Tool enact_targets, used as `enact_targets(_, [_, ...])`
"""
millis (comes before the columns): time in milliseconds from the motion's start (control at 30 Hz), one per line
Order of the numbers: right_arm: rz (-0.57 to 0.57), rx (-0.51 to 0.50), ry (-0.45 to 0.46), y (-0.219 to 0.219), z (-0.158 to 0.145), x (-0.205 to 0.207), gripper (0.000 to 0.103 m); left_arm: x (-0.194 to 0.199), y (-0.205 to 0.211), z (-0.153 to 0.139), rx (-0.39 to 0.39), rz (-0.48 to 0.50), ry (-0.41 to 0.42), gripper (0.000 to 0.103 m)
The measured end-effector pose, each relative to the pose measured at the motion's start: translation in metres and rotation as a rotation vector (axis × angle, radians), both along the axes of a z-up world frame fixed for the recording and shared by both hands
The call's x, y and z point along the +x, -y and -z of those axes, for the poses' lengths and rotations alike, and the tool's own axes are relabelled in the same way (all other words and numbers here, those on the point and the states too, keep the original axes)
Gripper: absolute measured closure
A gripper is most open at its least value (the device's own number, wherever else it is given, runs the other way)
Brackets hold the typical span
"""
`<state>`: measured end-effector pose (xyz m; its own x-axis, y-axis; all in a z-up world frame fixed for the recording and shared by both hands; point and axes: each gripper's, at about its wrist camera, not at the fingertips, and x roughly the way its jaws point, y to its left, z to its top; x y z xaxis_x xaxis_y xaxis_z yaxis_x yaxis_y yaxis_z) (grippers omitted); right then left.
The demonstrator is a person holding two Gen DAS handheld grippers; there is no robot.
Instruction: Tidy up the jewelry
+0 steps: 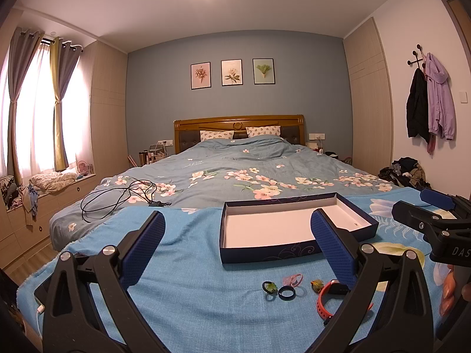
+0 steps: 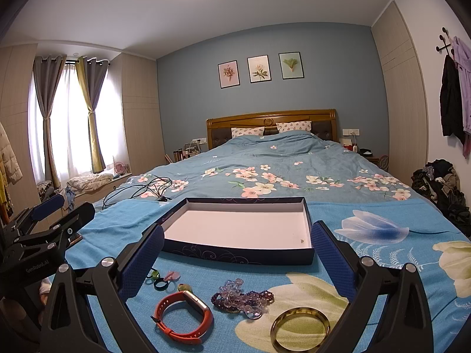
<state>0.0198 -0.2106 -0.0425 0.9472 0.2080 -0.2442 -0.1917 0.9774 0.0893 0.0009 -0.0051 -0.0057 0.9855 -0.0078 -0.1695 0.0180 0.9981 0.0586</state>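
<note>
A shallow dark blue box (image 1: pixel 265 254) with a white floor lies open on the blue blanket; it also shows in the right wrist view (image 2: pixel 235 255). In front of it lie an orange watch (image 2: pixel 182 317), a purple bead bracelet (image 2: pixel 243 297), a gold bangle (image 2: pixel 300 328), a dark ring (image 1: pixel 286 292), a green ring (image 1: pixel 269 286) and a pink ring (image 1: pixel 291 279). My left gripper (image 1: pixel 235 235) is open and empty above the rings. My right gripper (image 2: pixel 235 253) is open and empty above the watch and bracelet.
A black cable (image 1: pixel 117 197) lies tangled on the floral duvet behind the blanket's left part. A pile of dark clothes (image 2: pixel 441 185) sits by the right wall. The bed's left edge drops to the wood floor (image 1: pixel 29 259).
</note>
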Motion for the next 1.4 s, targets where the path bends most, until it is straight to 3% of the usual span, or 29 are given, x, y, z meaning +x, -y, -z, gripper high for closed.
enact_targets(600, [0.012, -0.012, -0.02, 0.008, -0.003, 0.002, 0.007, 0.002, 0.001, 0.004, 0.003, 0.034, -0.028, 0.006])
enact_targets(967, [0.018, -0.102, -0.33, 0.048, 0.026, 0.026, 0.007, 0.032, 0.029, 0.031, 0.064, 0.239, -0.277, 0.006])
enact_targets(1100, [-0.011, -0.105, -0.438, 0.059, 0.042, 0.032, 0.02, 0.045, 0.036, 0.04, 0.059, 0.305, -0.353, 0.009])
enact_targets(1133, [-0.017, -0.106, -0.455, 0.06, 0.044, 0.033, 0.022, 0.047, 0.038, 0.044, 0.062, 0.319, -0.371, 0.013])
enact_targets(1200, [-0.03, -0.106, -0.489, 0.062, 0.051, 0.035, 0.038, 0.056, 0.044, 0.051, 0.064, 0.342, -0.419, 0.019])
enact_targets(1400, [-0.072, -0.11, -0.557, 0.066, 0.06, 0.043, 0.061, 0.073, 0.057, 0.07, 0.065, 0.429, -0.561, 0.044])
